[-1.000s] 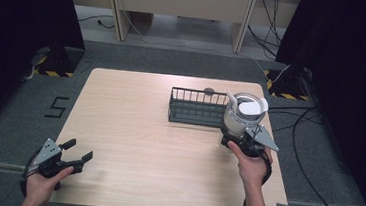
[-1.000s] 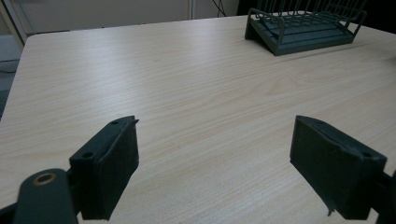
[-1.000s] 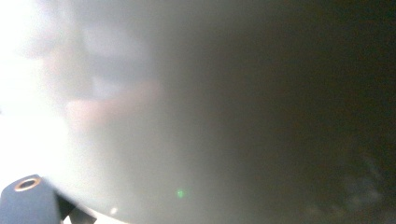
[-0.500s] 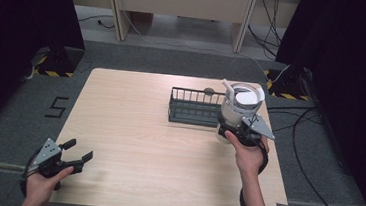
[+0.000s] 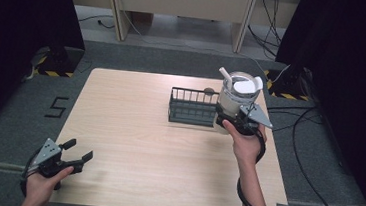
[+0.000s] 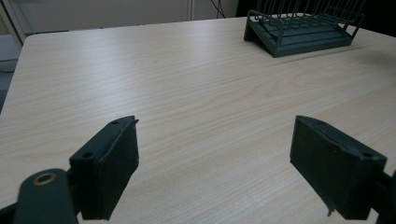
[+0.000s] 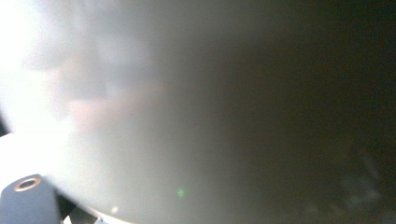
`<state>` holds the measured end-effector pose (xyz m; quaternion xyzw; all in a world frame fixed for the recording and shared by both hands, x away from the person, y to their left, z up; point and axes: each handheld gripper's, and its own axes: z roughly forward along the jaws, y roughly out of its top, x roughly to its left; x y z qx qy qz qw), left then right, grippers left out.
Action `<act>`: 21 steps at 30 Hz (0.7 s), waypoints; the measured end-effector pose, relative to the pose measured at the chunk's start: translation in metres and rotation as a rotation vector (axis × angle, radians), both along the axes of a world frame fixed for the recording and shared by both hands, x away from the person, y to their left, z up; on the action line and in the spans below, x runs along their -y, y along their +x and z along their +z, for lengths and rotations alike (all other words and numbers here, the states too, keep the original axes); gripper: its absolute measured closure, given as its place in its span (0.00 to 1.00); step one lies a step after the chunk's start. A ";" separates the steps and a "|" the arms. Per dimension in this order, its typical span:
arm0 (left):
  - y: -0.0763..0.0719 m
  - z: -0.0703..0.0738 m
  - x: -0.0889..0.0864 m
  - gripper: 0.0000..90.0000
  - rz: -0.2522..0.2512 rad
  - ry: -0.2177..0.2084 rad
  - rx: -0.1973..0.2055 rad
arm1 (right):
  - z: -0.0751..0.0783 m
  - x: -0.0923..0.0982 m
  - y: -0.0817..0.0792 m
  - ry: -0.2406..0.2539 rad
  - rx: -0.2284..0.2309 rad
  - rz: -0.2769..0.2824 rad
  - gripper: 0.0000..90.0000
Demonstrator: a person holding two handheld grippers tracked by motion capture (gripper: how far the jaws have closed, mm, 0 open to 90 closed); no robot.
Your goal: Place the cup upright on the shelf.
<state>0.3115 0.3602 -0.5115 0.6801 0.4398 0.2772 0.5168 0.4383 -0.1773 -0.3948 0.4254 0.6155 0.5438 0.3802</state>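
left gripper [image 5: 76, 160] jaws wide apart, low at near edge | right gripper [image 5: 230, 118] raised, clamped

A black figure "5" [image 5: 56, 107] on the grey floor [image 5: 12, 133], left of the table [image 5: 132, 144].

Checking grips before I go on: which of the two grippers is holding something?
The right gripper: it is shut on the white jug beside the rack. The left gripper is open over bare table.

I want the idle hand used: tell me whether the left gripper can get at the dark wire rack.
Probably yes. The left gripper is open and holds nothing, and bare wooden table lies between it and the dark wire rack, though far across.
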 end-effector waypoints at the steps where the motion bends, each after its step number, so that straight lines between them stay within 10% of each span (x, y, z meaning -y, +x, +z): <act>1: 0.000 0.000 0.000 0.16 0.000 0.000 0.000 | 0.001 -0.001 0.001 -0.001 0.003 0.001 0.12; 21: 0.000 0.000 0.000 0.16 0.000 -0.003 0.001 | 0.022 -0.013 0.021 0.009 0.021 0.009 0.12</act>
